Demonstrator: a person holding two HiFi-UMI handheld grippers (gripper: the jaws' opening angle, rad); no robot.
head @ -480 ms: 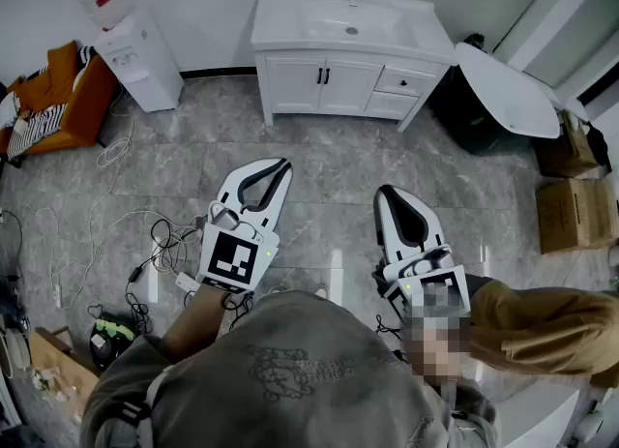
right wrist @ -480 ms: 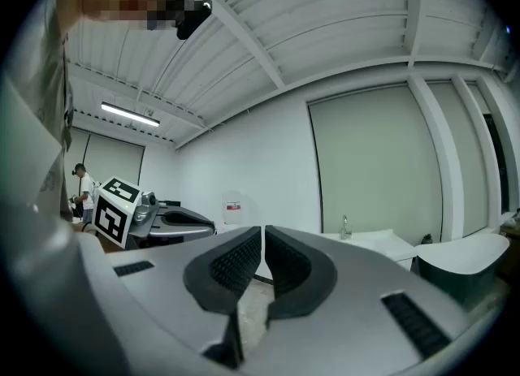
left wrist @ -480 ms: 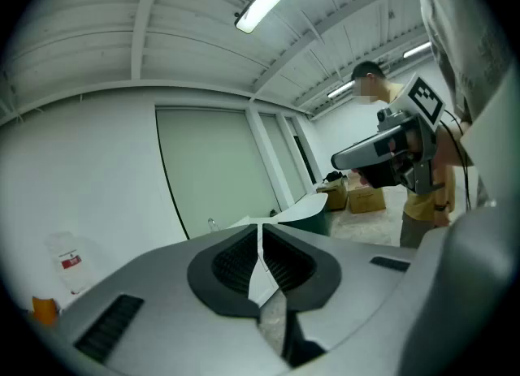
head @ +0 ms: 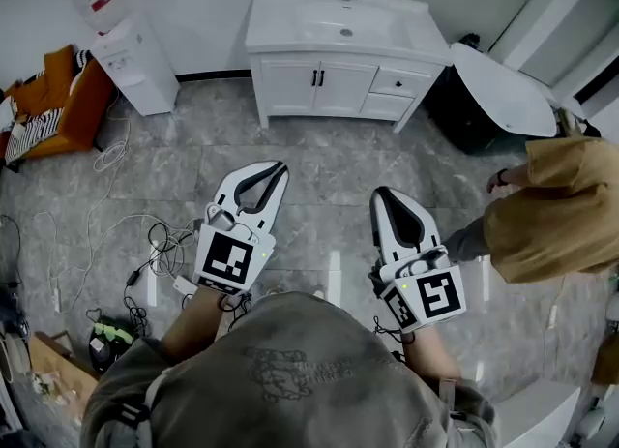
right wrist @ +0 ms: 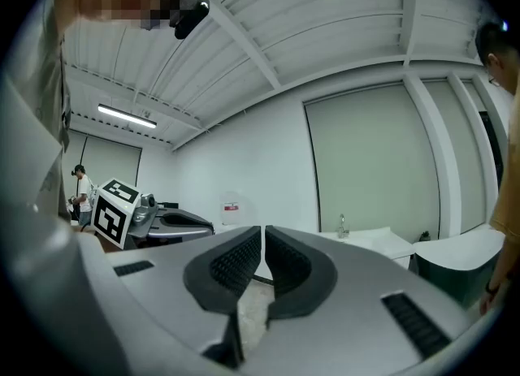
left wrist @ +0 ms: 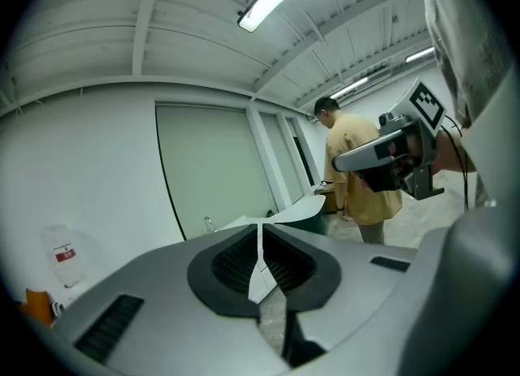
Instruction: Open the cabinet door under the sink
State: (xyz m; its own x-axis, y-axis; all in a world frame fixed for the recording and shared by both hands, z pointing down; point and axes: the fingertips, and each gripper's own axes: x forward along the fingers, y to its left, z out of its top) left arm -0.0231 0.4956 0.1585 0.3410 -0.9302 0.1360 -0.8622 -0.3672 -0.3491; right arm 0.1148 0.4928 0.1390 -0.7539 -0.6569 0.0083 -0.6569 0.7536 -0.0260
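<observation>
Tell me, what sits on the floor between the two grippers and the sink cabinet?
Nothing: in the head view only bare grey floor tiles stretch from the left gripper and right gripper to the sink cabinet.

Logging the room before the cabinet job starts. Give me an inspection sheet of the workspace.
Surface: grey tile floor.
Job's things: white sink cabinet, both doors closed, black handles together at the middle.
Clutter: water dispenser, orange seat, round white table.
Grippers: left gripper and right gripper both shut, empty, well short of the cabinet.
Cables: loose tangle on the floor at left.
Surroundings: person in tan top at right.
</observation>
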